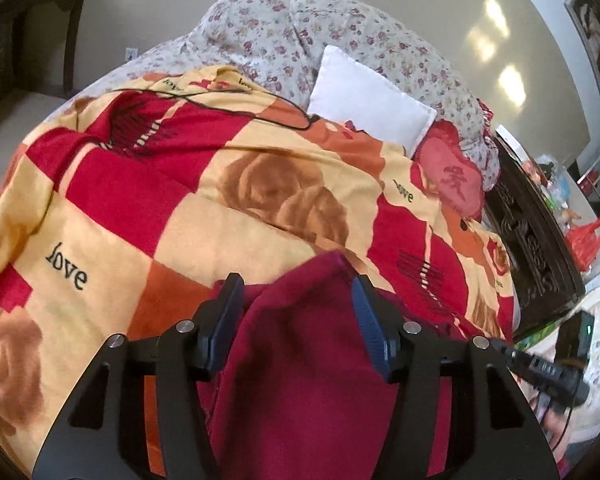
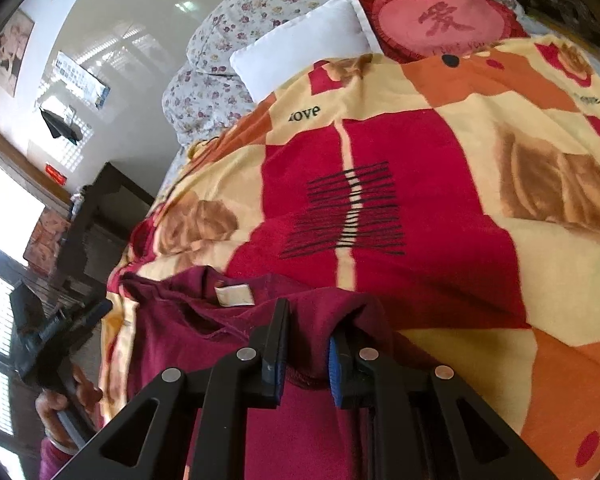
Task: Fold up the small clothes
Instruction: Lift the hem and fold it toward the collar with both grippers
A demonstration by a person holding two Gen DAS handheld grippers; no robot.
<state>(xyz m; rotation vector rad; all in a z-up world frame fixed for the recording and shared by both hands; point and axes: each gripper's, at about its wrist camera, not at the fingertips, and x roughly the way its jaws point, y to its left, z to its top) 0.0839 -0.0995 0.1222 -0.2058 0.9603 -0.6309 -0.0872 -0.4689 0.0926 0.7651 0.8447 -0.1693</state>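
A dark maroon garment (image 1: 308, 360) lies on the patterned blanket (image 1: 140, 200) of a bed. In the left wrist view my left gripper (image 1: 296, 284) stands open over it, the cloth bulging up between the two fingers. In the right wrist view the same garment (image 2: 204, 340) shows its neck opening and a beige label (image 2: 234, 295). My right gripper (image 2: 308, 316) has its fingers partly apart with a fold of the garment's hem between them. The other hand-held gripper (image 2: 60, 332) shows at the left.
White pillow (image 1: 372, 100), red heart cushion (image 1: 452, 176) and floral duvet (image 1: 280, 32) lie at the bed's head. A black cable (image 1: 260, 114) runs across the blanket. A dark carved headboard (image 1: 532, 248) is at right, dark furniture (image 2: 96, 216) beside the bed.
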